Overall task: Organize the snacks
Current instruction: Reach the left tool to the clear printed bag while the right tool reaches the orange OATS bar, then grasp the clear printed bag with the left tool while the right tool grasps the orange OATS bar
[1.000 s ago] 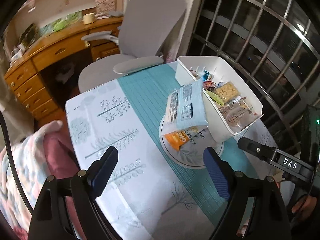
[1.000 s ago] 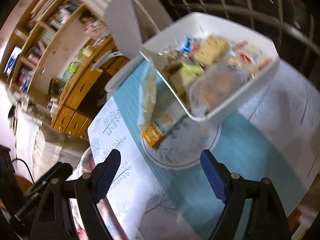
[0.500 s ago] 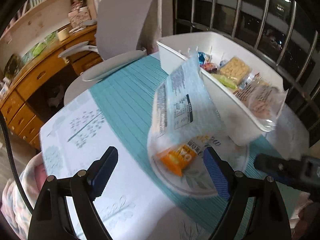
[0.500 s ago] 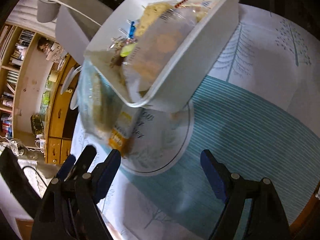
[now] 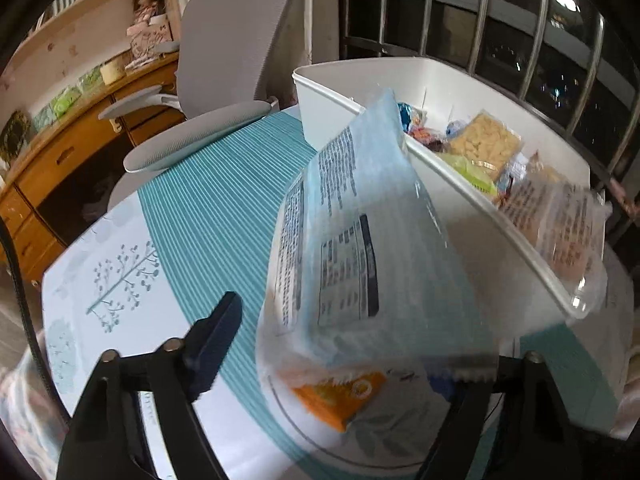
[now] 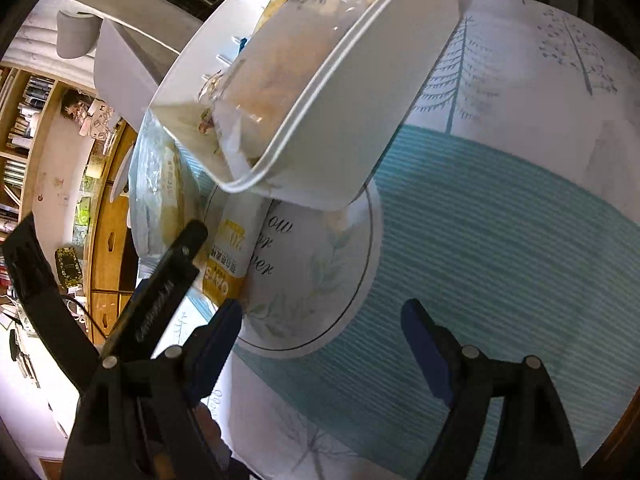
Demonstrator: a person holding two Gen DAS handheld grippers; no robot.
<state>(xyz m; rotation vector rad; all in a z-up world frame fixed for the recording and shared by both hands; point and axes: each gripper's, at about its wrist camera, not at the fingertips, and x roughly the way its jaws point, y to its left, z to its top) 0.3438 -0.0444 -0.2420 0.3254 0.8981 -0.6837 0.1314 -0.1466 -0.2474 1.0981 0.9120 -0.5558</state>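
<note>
Tablecloth (image 5: 120, 280), white with pale tree prints and a wide teal striped band, spread over the whole table. Grey office chair (image 5: 240, 40) pulled up at the far edge, wooden desk (image 5: 60, 160) with drawers behind it, metal window bars (image 5: 480, 20) off to the right.

White plastic bin (image 5: 460, 216) standing on the cloth, near wall facing the left wrist camera. Packed with snacks: a clear pack of yellow crackers (image 5: 486, 140), a green packet beside it, small foil-wrapped sweets toward the far end, and a clear bag of biscuits (image 5: 560, 232) drooping over the near right rim. Same bin (image 6: 360, 100) filling the upper middle of the right wrist view.

Large light-blue snack bag (image 5: 360, 248), printed back panel up, leaning against the bin's outer wall with its top edge above the rim and its lower end down on the cloth. Smaller orange packet (image 5: 340, 396) lying flat under that lower end, on a round printed motif.

Left gripper (image 5: 344, 360) low over the table, jaws closing, blue bag's lower end between them, right finger partly hidden behind the bag, pads not seen pressing. Right gripper (image 6: 322, 344) spread wide over bare cloth, nothing between the fingers.
</note>
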